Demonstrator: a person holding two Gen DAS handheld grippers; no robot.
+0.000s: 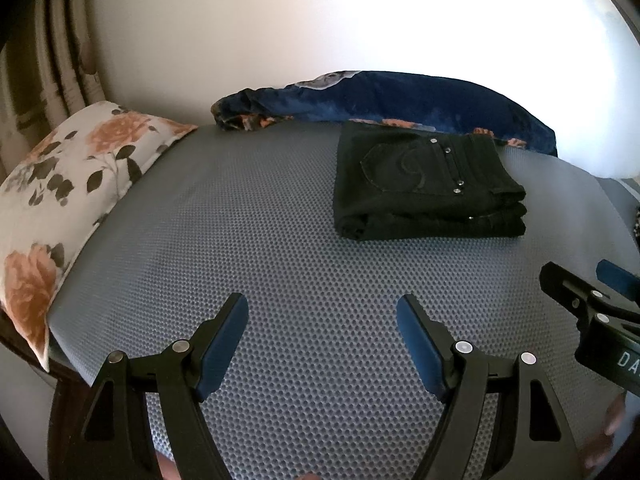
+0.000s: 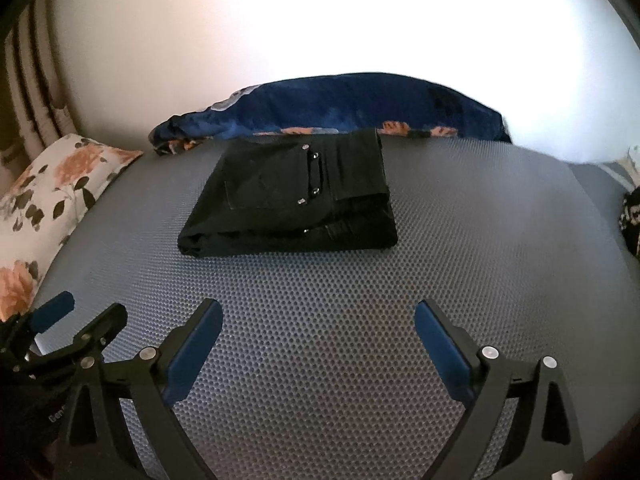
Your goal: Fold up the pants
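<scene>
Black pants (image 2: pixel 290 196) lie folded in a compact stack, pocket face up, on the grey dotted bed (image 2: pixel 320 300), toward 12 o'clock of centre, their far edge just beside the blue floral blanket (image 2: pixel 340 100), with a floral pillow (image 1: pixel 72 172) at 9 o'clock. Left hand-held gripper (image 1: pixel 322 322) and right hand-held gripper (image 2: pixel 318 330) both hover near 6 o'clock, well apart from the stack, jaws apart, nothing between them. Judgement: fold looks complete; risk is a careless pass snagging the open layered edge at the stack's near side and springing the layers apart.
</scene>
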